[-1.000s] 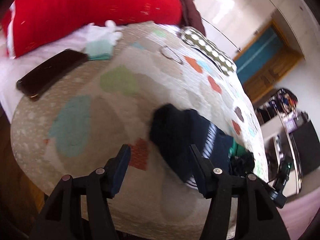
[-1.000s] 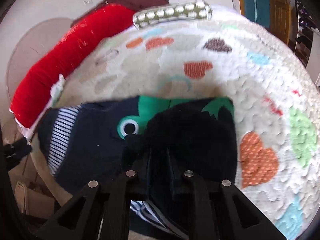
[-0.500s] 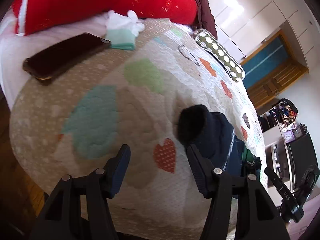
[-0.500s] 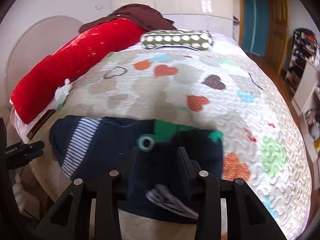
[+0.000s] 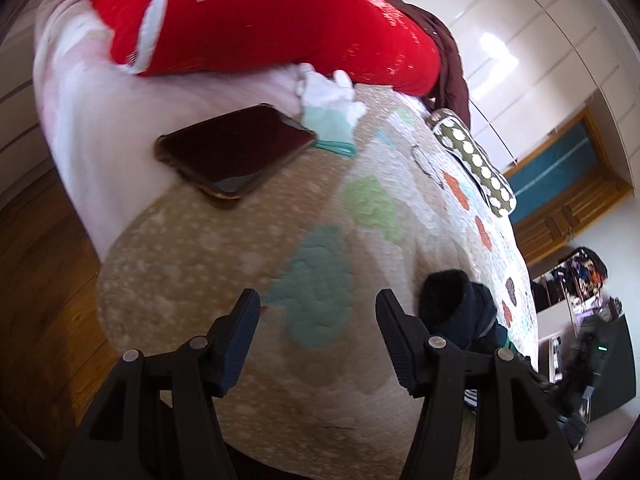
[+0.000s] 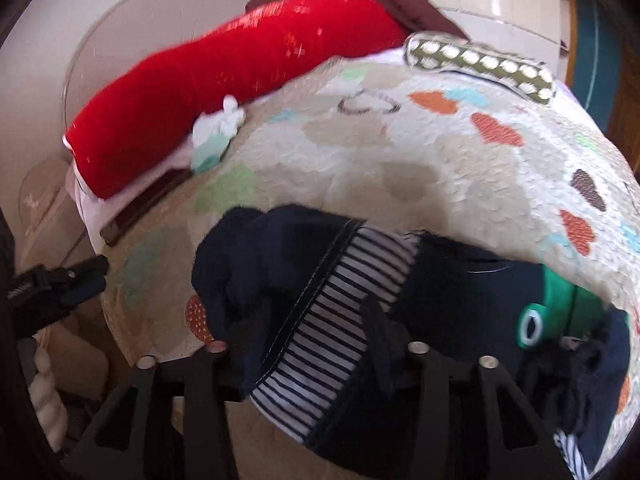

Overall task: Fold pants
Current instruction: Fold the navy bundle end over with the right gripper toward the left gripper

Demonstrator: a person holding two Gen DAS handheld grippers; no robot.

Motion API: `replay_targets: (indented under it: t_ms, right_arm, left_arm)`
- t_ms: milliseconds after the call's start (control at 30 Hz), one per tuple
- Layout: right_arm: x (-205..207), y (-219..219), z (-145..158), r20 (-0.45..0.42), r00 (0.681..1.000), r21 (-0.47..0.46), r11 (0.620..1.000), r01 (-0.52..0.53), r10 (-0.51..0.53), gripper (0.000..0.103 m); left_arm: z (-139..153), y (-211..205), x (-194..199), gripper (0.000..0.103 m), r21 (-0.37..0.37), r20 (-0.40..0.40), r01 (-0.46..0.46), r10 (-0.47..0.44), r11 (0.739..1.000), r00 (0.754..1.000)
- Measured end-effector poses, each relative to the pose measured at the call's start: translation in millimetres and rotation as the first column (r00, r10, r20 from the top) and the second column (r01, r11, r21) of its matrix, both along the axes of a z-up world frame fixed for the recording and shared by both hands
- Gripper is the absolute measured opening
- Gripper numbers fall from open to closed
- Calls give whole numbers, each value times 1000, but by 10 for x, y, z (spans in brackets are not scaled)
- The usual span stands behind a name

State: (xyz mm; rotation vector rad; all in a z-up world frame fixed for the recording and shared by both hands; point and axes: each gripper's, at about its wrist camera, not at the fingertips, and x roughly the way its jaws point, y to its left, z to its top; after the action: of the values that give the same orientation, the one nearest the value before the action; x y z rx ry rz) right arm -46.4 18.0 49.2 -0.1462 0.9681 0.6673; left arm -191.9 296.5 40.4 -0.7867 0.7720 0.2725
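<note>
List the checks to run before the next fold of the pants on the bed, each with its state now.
1. Left gripper empty: ok. Jaws open over the heart-patterned quilt, nothing between them.
2. Right gripper clear of cloth: cannot tell. Its jaws have just been opening, and the navy pants with striped waistband drape between its fingers, hiding the tips.
3. Pants lying flat: not ok, bunched.
4. Dark rectangular phone clear of the pants: ok, apart, beside the long red pillow.

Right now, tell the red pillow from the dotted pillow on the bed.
The red pillow is plain bright red, long and bulky; the dotted pillow is olive with white dots, shorter and flatter. Red lies along the bed's left edge; dotted sits at the far end. Both rest on the quilt.
</note>
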Motion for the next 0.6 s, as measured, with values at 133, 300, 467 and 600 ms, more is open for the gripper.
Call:
replay_targets:
  t_ms: [133,300,467,600]
  right_arm:
    - [141,52,-277,-101,994,-29,999,27,-30,60]
    - [130,30,-85,-109,994,-33,999,26,-30,60]
    - [29,275,237,-13,999,-34,999,-31,30,66]
    - [-61,649,97,-1,996,-123,989,-83,84,72]
  left_arm:
    - [-70,67,-39,60,-17,-6,-3,3,1000,1000]
    - [-142,157,-92,60,-38,-6,-21,21,999,1000]
    - [-139,158,-117,60,-53,5,-17,17,998,1000]
    - [-105,128,-115,61,-48,12,-4,5,999,1000]
